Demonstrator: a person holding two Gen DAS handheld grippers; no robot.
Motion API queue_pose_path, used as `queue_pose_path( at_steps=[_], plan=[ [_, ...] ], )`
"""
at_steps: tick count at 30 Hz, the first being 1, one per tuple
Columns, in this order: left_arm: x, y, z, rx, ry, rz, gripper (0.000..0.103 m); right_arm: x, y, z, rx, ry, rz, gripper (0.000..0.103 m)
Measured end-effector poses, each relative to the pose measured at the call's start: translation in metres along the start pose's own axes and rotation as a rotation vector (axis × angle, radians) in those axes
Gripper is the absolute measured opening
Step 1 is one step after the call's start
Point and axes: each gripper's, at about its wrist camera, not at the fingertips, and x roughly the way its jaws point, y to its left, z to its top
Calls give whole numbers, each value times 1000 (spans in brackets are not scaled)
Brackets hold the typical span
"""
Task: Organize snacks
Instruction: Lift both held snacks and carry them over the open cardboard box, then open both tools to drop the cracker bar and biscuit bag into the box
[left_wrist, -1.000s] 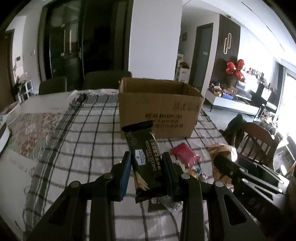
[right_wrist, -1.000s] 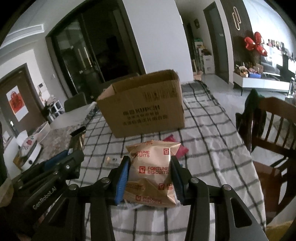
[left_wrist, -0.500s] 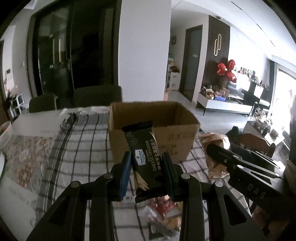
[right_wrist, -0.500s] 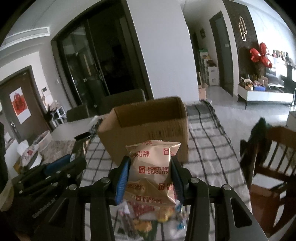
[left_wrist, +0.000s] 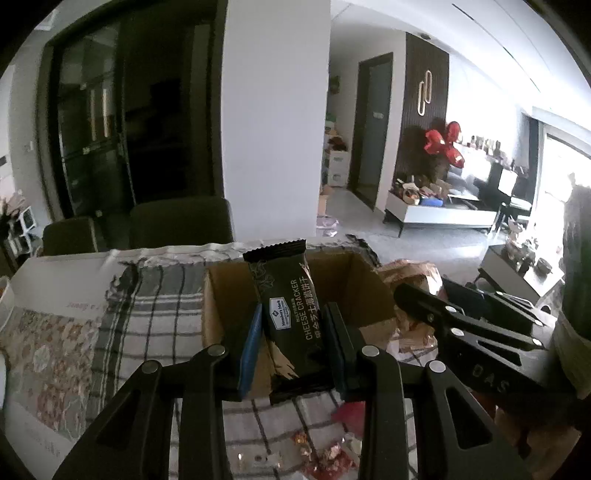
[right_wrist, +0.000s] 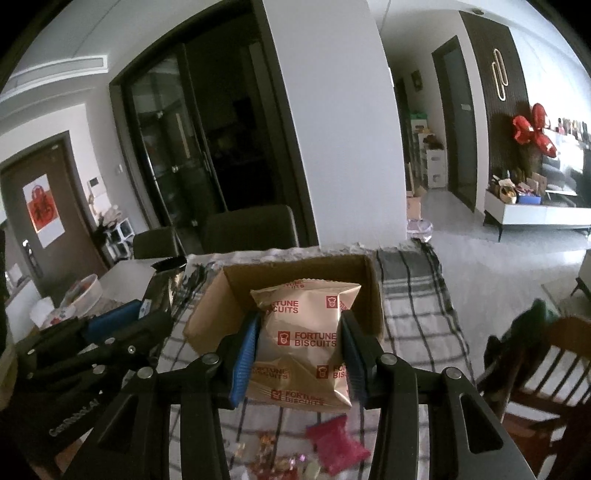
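Note:
My left gripper (left_wrist: 293, 317) is shut on a dark cheese cracker pack (left_wrist: 291, 317), held upright above the near wall of an open cardboard box (left_wrist: 369, 291). My right gripper (right_wrist: 299, 325) is shut on a tan Fortune Biscuits bag (right_wrist: 303, 343), raised in front of the same box (right_wrist: 207, 314). Each gripper shows at the edge of the other's view: the right one (left_wrist: 461, 325) with its bag, the left one (right_wrist: 110, 332) with its pack. Loose snacks, among them a red packet (right_wrist: 336, 443), lie on the checked cloth below.
The box stands on a table under a plaid cloth (left_wrist: 155, 302); a floral mat (left_wrist: 44, 343) lies to the left. Dark chairs (left_wrist: 181, 225) stand behind the table and a wooden chair (right_wrist: 546, 369) to the right. A white bowl (right_wrist: 83, 295) sits at the left.
Both grippers have risen and moved toward the box with their packs still gripped. The box's open top now shows behind the packs, and the loose snacks have dropped to the bottom of both views.

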Motion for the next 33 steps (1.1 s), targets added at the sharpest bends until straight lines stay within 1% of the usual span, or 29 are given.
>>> queue_pose_path(
  at_steps=[6,8,15,16,17,19,21,22,25,26,33],
  plan=[
    [36,11,17,2,37,-21,33,24,-8,23,-7,5,-2,44],
    [52,15,21,-2,63,-22,33,36,-10,28,-11,11,-2,44],
    [93,23,27,3,124,-29,34,77,-14,36,-26,61,0,44],
    [97,24,27,0,129,-25,35,82,-15,36,-21,69,1,44],
    [101,25,28,-2,136,-25,44,87,-17,36,-19,75,2,44],
    [103,25,27,-5,136,-19,51,93,-19,36,-15,87,-14,47],
    [102,25,26,3,132,-12,54,97,-23,37,-9,96,-19,54],
    [102,25,26,3,132,-11,59,97,-23,38,-8,97,-24,55],
    [96,27,25,-7,123,4,63,93,-23,37,-17,90,-37,56],
    [93,28,24,-9,118,9,66,89,-22,36,-21,86,-36,56],
    [55,29,12,-10,76,61,72,63,-12,27,-46,66,-36,56]
  ],
)
